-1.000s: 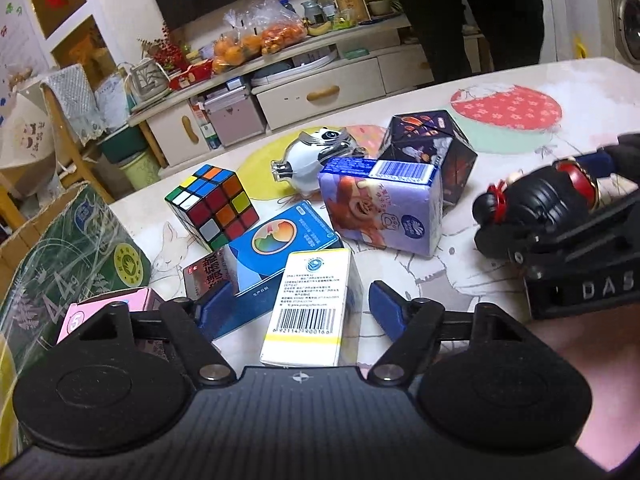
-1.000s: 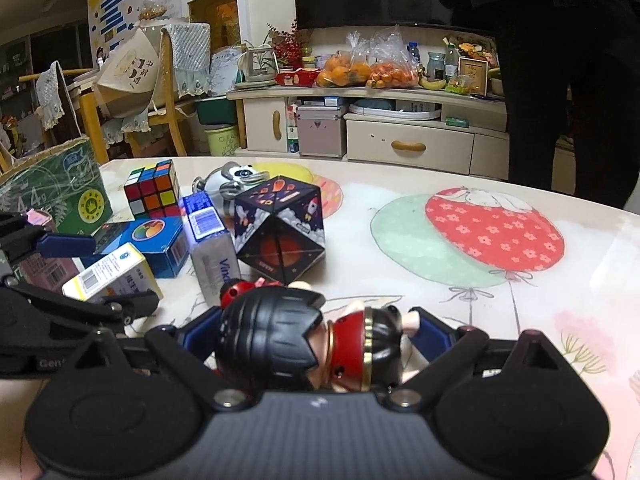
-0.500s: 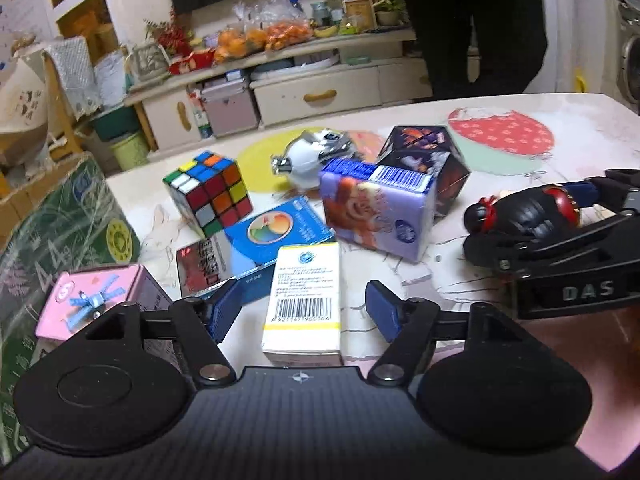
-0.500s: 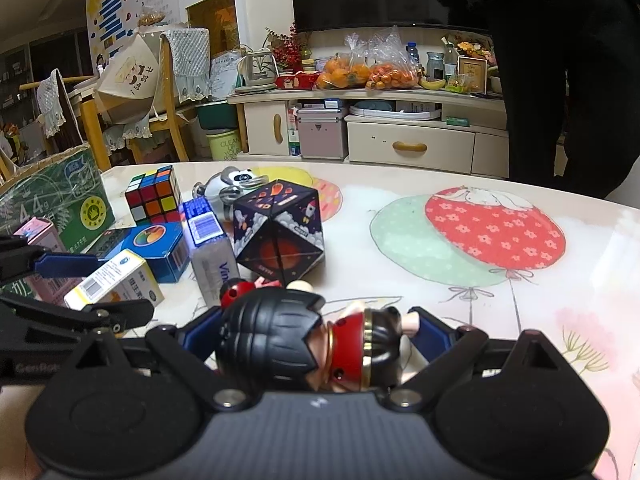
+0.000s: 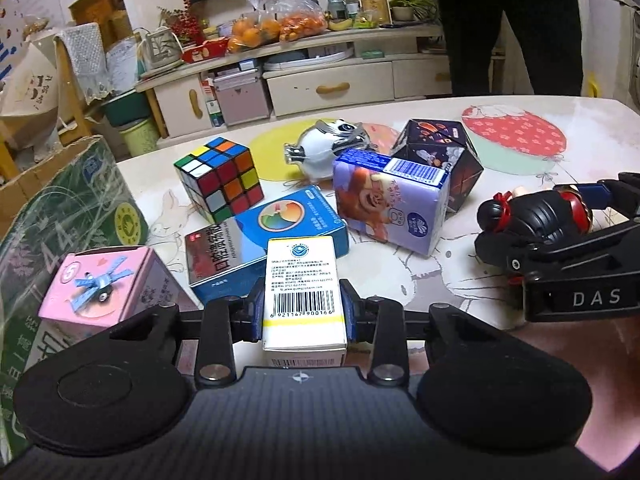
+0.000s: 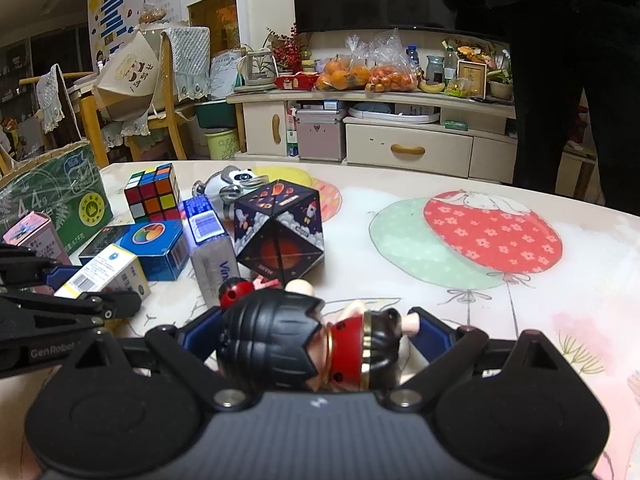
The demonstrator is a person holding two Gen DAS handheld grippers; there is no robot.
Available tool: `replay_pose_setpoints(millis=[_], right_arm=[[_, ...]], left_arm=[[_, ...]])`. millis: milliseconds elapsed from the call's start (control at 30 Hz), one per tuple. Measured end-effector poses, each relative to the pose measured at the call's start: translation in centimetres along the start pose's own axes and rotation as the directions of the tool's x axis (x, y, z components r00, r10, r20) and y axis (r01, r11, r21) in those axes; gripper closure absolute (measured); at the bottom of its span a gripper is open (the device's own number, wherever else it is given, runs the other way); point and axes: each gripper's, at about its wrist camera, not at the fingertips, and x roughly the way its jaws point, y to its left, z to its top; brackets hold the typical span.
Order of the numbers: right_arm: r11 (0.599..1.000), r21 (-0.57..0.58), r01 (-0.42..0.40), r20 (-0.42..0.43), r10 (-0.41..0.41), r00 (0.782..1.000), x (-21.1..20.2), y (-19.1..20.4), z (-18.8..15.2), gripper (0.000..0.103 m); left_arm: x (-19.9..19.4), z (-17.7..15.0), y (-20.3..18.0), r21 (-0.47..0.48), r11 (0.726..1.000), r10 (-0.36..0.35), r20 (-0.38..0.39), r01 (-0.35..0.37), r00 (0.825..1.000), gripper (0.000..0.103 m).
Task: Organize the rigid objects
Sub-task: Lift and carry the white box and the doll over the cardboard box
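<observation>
**Both claws on table items: a white box at left, a doll at right**

We see the table (image 5: 520,208), pale and printed with balloons, filling the middle of both views. At the left edge of the left wrist view stands a green cardboard carton (image 5: 68,216), and tucked against it in the lower left a pink box (image 5: 104,292). Toward the centre lies a blue box (image 5: 280,236), with a Rubik's cube (image 5: 220,184) above and left of it and a purple tissue pack (image 5: 392,204) to its right. Behind the tissue pack sit a dark space-print cube (image 5: 440,152) and a silvery panda toy (image 5: 328,148).

Our left claw (image 5: 304,312) has just been closing, and its blue pads now press both long sides of the white barcode box (image 5: 302,280), which lies low in the centre of the frame, its far end touching the blue box.

In the right wrist view our right claw (image 6: 300,328) stands wide around the black-haired doll (image 6: 304,340), which lies sideways at the bottom centre. We cannot tell whether the pads press on it. The same doll shows at the right edge of the left wrist view.
</observation>
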Motion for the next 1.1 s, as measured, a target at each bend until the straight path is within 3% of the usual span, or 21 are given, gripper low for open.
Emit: replay_pose_setpoints(millis=[700,1100], right_arm=[[0.994,0.088,0.069,0.010,-0.070,0.998,-2.9,0.9,-0.9,0.008],[0.997,0.030,0.072,0.019,-0.073,0.997,-4.6,4.8,-0.7,0.009]], left_arm=[[-6.7,1.2,2.0,-0.035,0.997,-0.061,0.066,0.064,0.996,0.060],[-9.7,2.2,4.9,-0.089,0.993,-0.064,0.113,0.075,0.991,0.060]])
